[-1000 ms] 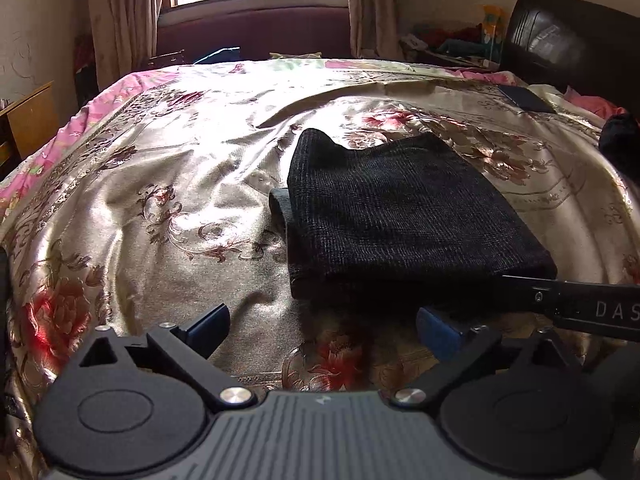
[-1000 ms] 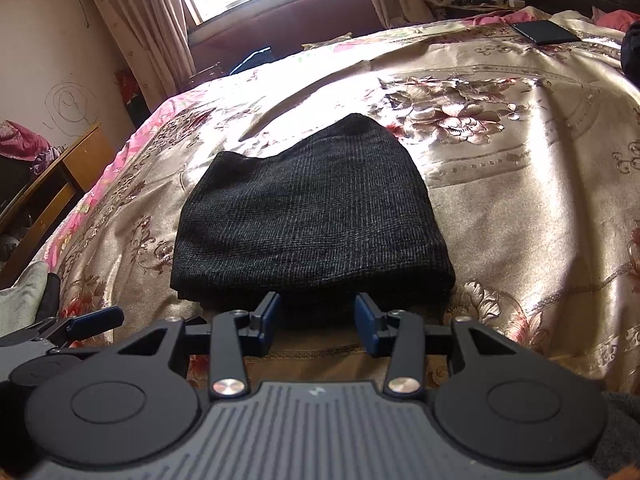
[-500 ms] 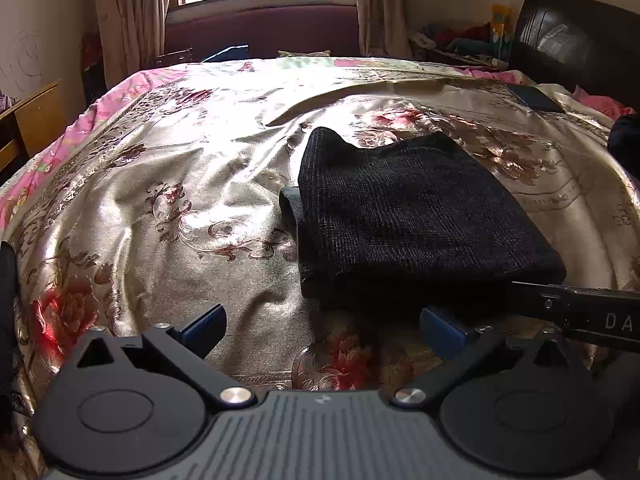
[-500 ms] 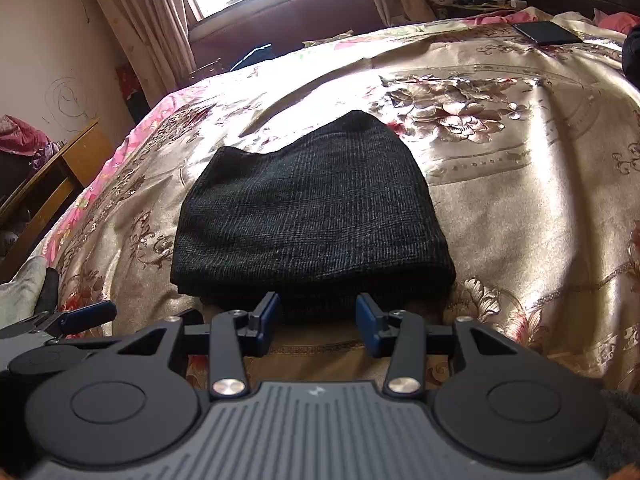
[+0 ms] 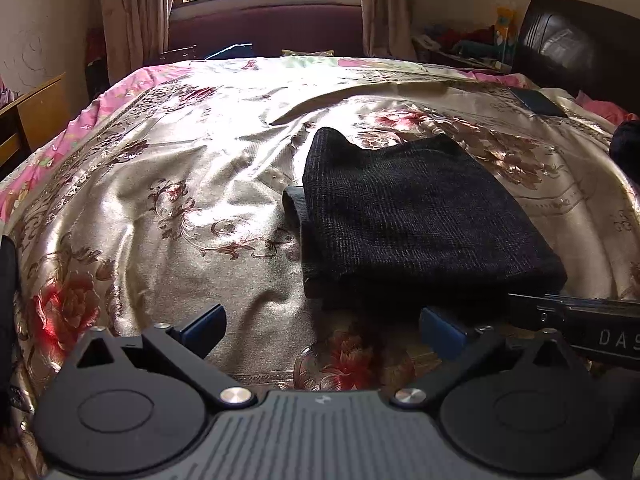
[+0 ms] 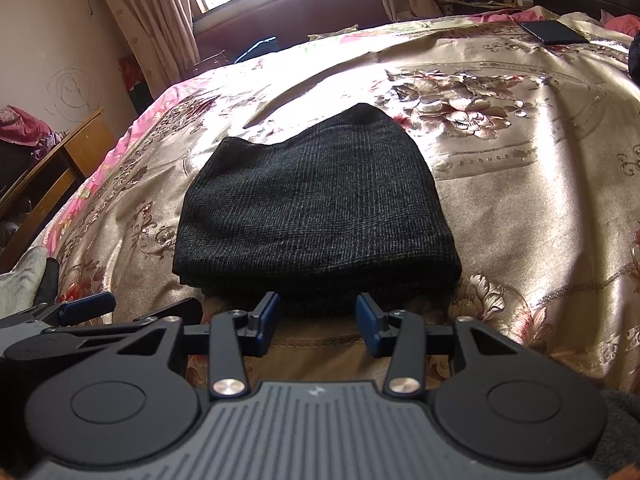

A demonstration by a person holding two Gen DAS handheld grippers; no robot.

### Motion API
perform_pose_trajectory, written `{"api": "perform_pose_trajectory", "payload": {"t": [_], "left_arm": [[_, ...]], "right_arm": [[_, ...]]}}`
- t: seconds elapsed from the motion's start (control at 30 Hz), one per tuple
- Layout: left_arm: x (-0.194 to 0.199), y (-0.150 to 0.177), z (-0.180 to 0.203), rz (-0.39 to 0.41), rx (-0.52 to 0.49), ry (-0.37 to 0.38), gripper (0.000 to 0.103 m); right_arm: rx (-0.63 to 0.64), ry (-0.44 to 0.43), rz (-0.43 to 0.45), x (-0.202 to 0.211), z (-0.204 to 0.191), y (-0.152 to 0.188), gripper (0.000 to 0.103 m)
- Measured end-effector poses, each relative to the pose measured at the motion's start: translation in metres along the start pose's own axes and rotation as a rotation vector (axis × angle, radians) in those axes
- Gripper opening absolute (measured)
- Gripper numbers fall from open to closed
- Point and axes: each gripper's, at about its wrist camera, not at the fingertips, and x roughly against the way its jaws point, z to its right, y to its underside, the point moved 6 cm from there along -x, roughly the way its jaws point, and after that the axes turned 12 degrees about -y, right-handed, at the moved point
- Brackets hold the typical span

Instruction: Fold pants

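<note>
The dark knit pants (image 5: 416, 216) lie folded into a compact stack on the gold floral bedspread (image 5: 168, 184); in the right wrist view they (image 6: 316, 208) lie straight ahead. My left gripper (image 5: 320, 328) is open and empty, just short of the stack's near left corner. My right gripper (image 6: 318, 322) is open and empty, with its blue pads (image 6: 370, 324) just short of the stack's near edge. The right gripper's finger (image 5: 576, 320) shows at the right of the left wrist view.
A dark phone (image 6: 554, 32) lies on the bedspread far right. A wooden desk (image 6: 60, 168) stands left of the bed. A dark headboard (image 5: 580, 48) is at the far right, with a window and curtains (image 5: 132, 12) behind the bed.
Both grippers stay open near the stack. The left wrist view has shifted slightly, so the stack sits a little further right and closer. The pants have not moved.
</note>
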Motion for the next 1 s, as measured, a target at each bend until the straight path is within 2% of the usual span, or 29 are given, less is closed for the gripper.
{"api": "perform_pose_trajectory", "payload": {"t": [0.13,0.5,0.67,0.73,0.83,0.93,1.0], "left_arm": [[0.0,0.0,0.0,-0.003,0.004,0.001,0.103],[-0.003,0.001,0.001,-0.011,-0.008,0.0,0.103],[0.0,-0.002,-0.003,0.0,0.017,0.007,0.103],[0.003,-0.007,-0.006,0.018,0.036,0.018,0.103],[0.003,-0.019,-0.008,0.043,0.059,0.057,0.103],[-0.01,-0.038,-0.007,0.045,0.067,0.083,0.103],[-0.026,-0.049,-0.005,0.037,0.071,0.098,0.103]], "right_arm": [[0.005,-0.001,-0.001,0.0,0.0,0.001,0.047],[0.0,-0.002,0.001,0.002,0.0,0.0,0.047],[-0.008,0.0,0.002,0.003,0.001,-0.002,0.047],[-0.023,-0.011,0.023,0.008,0.006,-0.01,0.047],[-0.05,-0.023,0.062,0.012,0.022,-0.029,0.055],[-0.051,-0.012,0.091,0.003,0.044,-0.056,0.057],[-0.054,-0.032,0.072,-0.01,0.06,-0.069,0.061]]}}
